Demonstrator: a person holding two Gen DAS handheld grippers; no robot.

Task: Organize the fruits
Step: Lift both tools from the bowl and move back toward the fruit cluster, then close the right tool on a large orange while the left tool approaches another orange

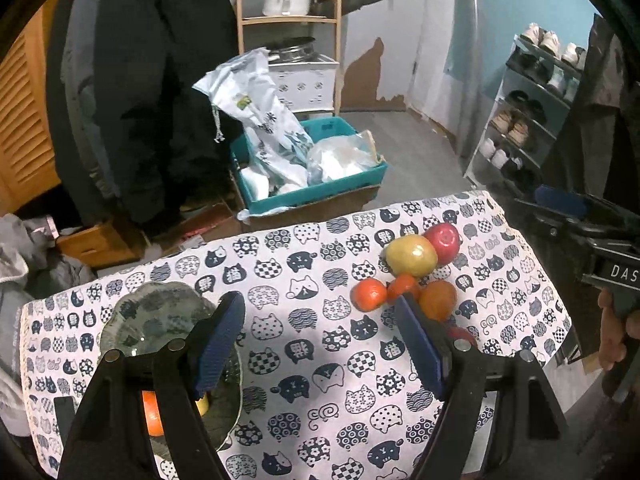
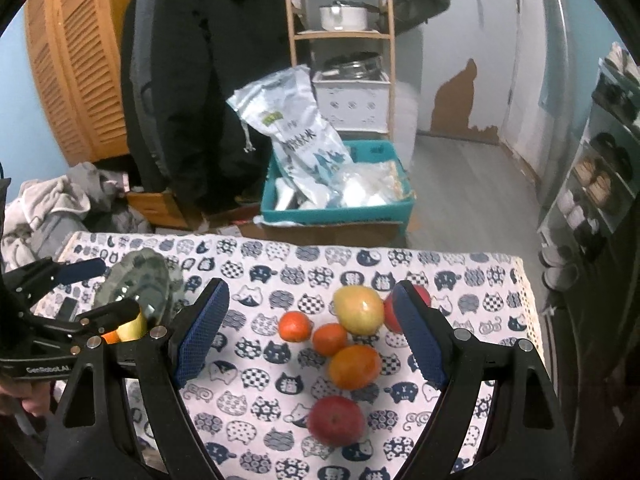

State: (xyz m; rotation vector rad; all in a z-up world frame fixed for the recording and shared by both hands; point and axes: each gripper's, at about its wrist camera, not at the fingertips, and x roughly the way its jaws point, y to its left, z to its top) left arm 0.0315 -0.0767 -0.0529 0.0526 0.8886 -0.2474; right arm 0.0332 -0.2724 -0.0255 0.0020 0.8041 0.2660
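Nearest the right gripper [image 2: 308,336], a red apple [image 2: 337,420] lay by the near edge of the table [image 2: 460,264], with an orange [image 2: 355,367] just beyond it, two smaller tangerines [image 2: 295,325] beside that, then a yellow-green apple [image 2: 359,309] touching a second red apple [image 2: 394,314] half hidden behind the right finger. That gripper's jaws stood about half open with nothing between the pads, pointed down over the cluster. The left gripper [image 1: 320,344] was likewise partly open and empty, hovering by the glass plate [image 1: 160,304] at the table's left end, where an orange fruit [image 1: 152,416] and something yellow already seemed to sit, mostly masked by the finger. It looked like the sorting was under way: some fruit plated, six pieces waiting on the cat-print cloth [image 1: 320,400]. The next move likely called for lowering the right gripper onto one fruit, probably the nearest apple, standing apart from the rest. The tangerines and orange lay packed close, so a finger could nudge a neighbour rolling toward the edge. Beyond the table sat a teal crate [image 2: 336,208] of bags, a dark coat and a shelf, all well clear.
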